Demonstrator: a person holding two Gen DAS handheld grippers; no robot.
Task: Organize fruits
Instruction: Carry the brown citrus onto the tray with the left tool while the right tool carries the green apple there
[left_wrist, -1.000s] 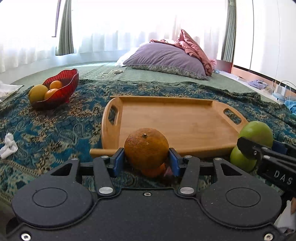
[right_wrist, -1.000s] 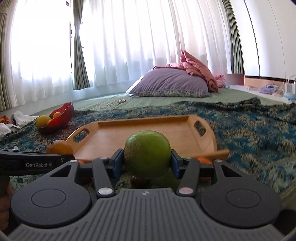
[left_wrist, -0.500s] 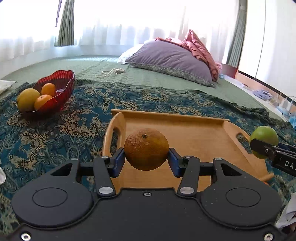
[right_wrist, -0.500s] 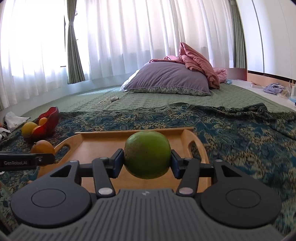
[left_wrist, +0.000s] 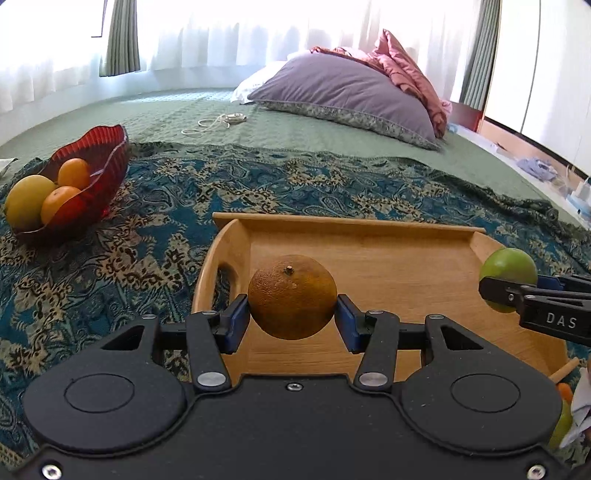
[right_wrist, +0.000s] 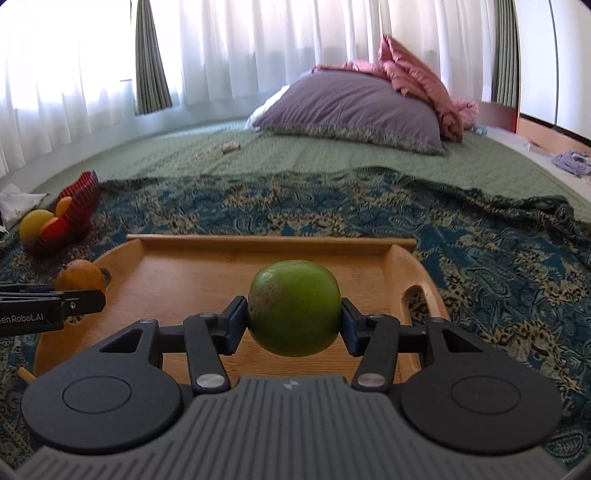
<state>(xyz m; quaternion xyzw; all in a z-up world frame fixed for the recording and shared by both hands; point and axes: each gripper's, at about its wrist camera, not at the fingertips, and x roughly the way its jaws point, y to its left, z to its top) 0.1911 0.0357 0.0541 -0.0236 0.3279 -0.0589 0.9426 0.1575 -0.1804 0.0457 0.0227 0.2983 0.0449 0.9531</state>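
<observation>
Far left on the patterned blue throw (left_wrist: 155, 221), the red glass bowl (left_wrist: 107, 155) sits tilted with a yellow fruit (left_wrist: 27, 201) and two small oranges (left_wrist: 64, 206) in it, well apart from everything else. Moving in, the wooden tray (left_wrist: 369, 229) lies flat on the throw, its left handle cut-out near the left gripper (left_wrist: 292, 321). That gripper has its blue pads pressed on either side of a rough-skinned orange (left_wrist: 292, 295), stem end up, held clear above the left part of the tray. Across to the right, the right gripper (right_wrist: 294, 323) is clamped the same way on a green fruit (right_wrist: 294, 306), held above the tray's right half, near the right handle. Beyond, on the green bedcover (right_wrist: 332, 155), a purple pillow (right_wrist: 351, 107) leans with pink bedding (right_wrist: 417, 81) bunched against it.
</observation>
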